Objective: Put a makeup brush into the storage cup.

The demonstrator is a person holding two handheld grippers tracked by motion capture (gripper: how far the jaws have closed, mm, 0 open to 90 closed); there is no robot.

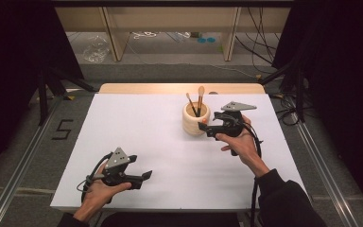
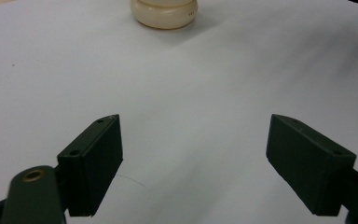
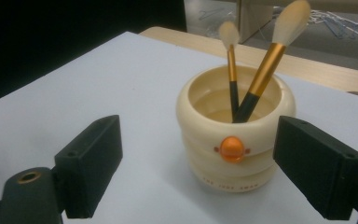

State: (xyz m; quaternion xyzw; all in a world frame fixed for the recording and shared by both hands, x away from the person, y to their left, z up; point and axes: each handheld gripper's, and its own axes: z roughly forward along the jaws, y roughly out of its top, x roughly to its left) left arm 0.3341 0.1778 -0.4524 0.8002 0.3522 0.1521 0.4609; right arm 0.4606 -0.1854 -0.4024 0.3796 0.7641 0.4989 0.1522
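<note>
Dark curtains close in both sides of the room, and beyond the far edge of the white rectangular table top [image 1: 137,137] a grey floor runs to pale wooden furniture legs, with loose cables and a clear plastic bag lying about. A strip of light wood shows along the table's far edge.

Toward the far right part of the table stands a cream-coloured ribbed round holder [image 1: 196,119] with an orange bead on its side. Two makeup brushes stand in it, bristles up: a thin brush with a black-and-gold handle [image 3: 232,70], nearly upright, and a thicker gold-ferruled brush [image 3: 270,60] leaning up and to the right in the right gripper view.

The right gripper [image 1: 207,126], held in the person's right hand [image 1: 238,139], sits just right of the holder; its black jaws are spread wide with nothing between them, the holder near and ahead of the right jaw.

The left gripper [image 1: 146,176] is in the left hand [image 1: 101,187] near the table's near left edge, well apart from the holder, jaws likewise wide and empty over bare table.
</note>
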